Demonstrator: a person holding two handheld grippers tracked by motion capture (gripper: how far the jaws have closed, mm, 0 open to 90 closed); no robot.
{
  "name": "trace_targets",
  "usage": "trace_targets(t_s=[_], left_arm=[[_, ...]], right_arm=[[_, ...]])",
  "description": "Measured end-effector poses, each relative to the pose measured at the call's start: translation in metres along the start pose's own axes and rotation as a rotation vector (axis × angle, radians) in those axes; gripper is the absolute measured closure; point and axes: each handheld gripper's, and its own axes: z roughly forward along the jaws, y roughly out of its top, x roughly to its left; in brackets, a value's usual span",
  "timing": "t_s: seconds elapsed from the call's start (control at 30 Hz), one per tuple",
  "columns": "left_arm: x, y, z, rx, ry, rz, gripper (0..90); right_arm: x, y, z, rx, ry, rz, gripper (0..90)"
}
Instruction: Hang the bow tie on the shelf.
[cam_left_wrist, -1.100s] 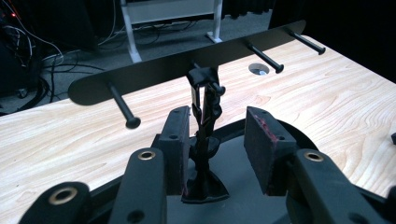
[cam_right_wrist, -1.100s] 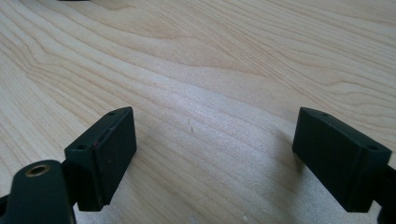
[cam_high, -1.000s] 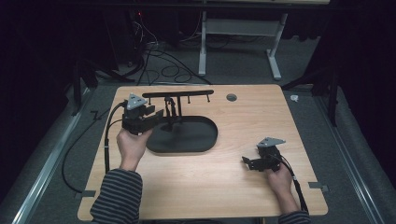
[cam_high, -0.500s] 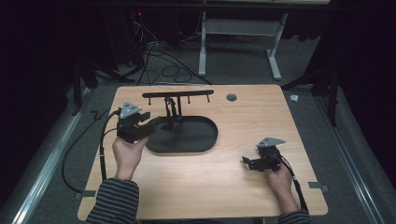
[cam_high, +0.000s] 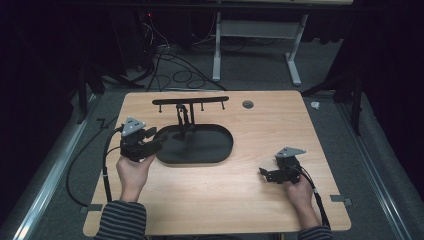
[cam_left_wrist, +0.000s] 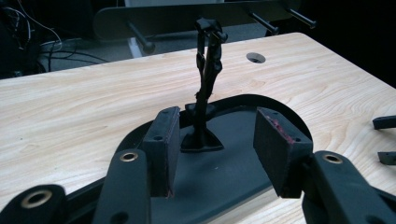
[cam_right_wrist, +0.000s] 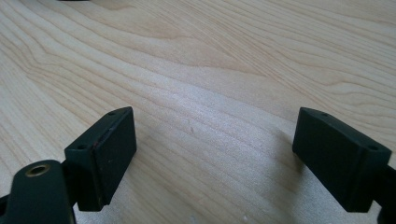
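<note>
I have my left tool (cam_high: 156, 142) at the left end of the one black stand base (cam_high: 200, 147), near the worktop's (cam_high: 250, 200) left edge, jaws just opening, nothing between them. Its upright post (cam_left_wrist: 205, 79) reads as a dark tangle. My right tool (cam_high: 265, 173) gapes wide, empty, near the right edge.

The left gripper (cam_high: 150, 142) sits at middle left of the high view, its jaws parted and just now opening wider, nothing pressed between the pads. The right gripper (cam_high: 267, 173) sits at lower right, jaws spread wide and bare.
</note>
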Motion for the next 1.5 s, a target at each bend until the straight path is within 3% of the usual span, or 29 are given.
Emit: trace_targets(t_s=[0.5, 1.5], left_arm=[[-0.004, -0.012, -0.013, -0.01, 0.002, -0.001, 49.7], [-0.012, -0.036, -0.023, -0.018, -0.013, -0.01, 48.4]], right_arm=[[0.0, 0.0, 0.0, 0.0, 0.0, 0.0, 14.3], [0.0, 0.0, 0.0, 0.0, 0.0, 0.0, 14.3]])
